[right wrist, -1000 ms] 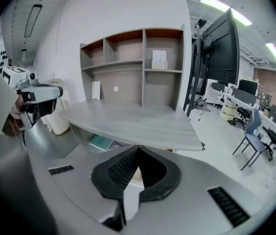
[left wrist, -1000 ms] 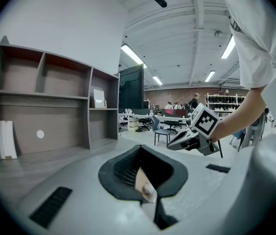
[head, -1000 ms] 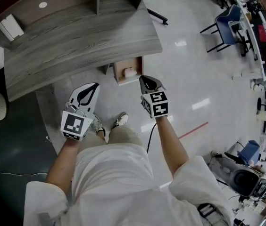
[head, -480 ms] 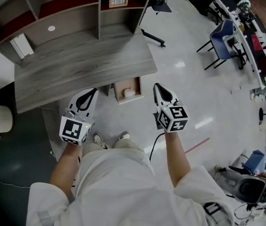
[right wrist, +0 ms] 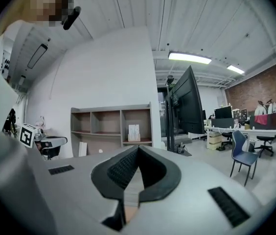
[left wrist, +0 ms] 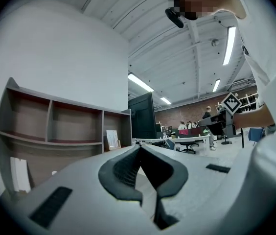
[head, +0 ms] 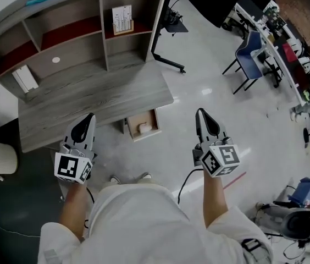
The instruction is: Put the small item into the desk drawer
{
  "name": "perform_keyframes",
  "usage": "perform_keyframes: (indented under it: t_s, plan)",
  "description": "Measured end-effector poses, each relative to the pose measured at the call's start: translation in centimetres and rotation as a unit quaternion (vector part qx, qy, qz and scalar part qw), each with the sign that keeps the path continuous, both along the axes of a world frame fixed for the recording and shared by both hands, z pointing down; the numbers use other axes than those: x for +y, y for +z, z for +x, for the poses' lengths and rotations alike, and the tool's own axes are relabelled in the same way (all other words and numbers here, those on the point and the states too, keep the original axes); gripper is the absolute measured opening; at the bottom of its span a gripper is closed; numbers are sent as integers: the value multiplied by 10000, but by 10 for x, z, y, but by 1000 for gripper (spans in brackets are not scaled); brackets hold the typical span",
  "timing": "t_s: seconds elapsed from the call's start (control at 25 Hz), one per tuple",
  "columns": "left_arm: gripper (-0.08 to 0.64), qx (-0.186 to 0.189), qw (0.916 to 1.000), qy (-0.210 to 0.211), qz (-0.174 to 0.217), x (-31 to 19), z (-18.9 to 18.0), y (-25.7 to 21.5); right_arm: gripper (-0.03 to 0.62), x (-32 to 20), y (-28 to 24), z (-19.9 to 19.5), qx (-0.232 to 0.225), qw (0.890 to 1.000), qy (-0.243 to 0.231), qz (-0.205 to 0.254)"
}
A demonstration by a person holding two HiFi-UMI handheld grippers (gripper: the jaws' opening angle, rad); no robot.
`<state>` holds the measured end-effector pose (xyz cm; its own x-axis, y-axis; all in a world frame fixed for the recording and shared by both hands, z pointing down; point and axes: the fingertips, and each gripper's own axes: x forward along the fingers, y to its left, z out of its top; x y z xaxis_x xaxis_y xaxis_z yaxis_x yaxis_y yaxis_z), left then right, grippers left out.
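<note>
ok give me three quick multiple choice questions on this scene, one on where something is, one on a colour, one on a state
1. Where is the small white item?
A. on the desk top
B. in the open drawer
C. on a shelf

2. What colour is the chair at the head view's upper right?
A. red
B. blue
C. green

3. How does the right gripper stand?
A. wide open
B. shut on the white item
C. shut with nothing between its jaws

Answers:
1 B, the item lies inside the pulled-out drawer.
2 B, the chair's seat and back are blue.
3 C, the pads meet in the right gripper view and hold nothing.
</note>
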<state>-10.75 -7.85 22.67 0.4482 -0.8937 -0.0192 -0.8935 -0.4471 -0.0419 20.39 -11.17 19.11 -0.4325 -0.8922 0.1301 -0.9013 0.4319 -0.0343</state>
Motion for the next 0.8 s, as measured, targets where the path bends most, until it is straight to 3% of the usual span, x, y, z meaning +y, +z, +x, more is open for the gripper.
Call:
perform_keyframes:
  t_s: [0.4, 0.8]
  plan:
    - [8, 0, 9985, -533, 138, 21, -24, -24, -3, 35, -29, 43, -22, 9983, 437, 380]
    - [8, -165, 9965, -744, 348, 20, -31, -40, -3, 36, -34, 45, -44, 9979, 413, 488]
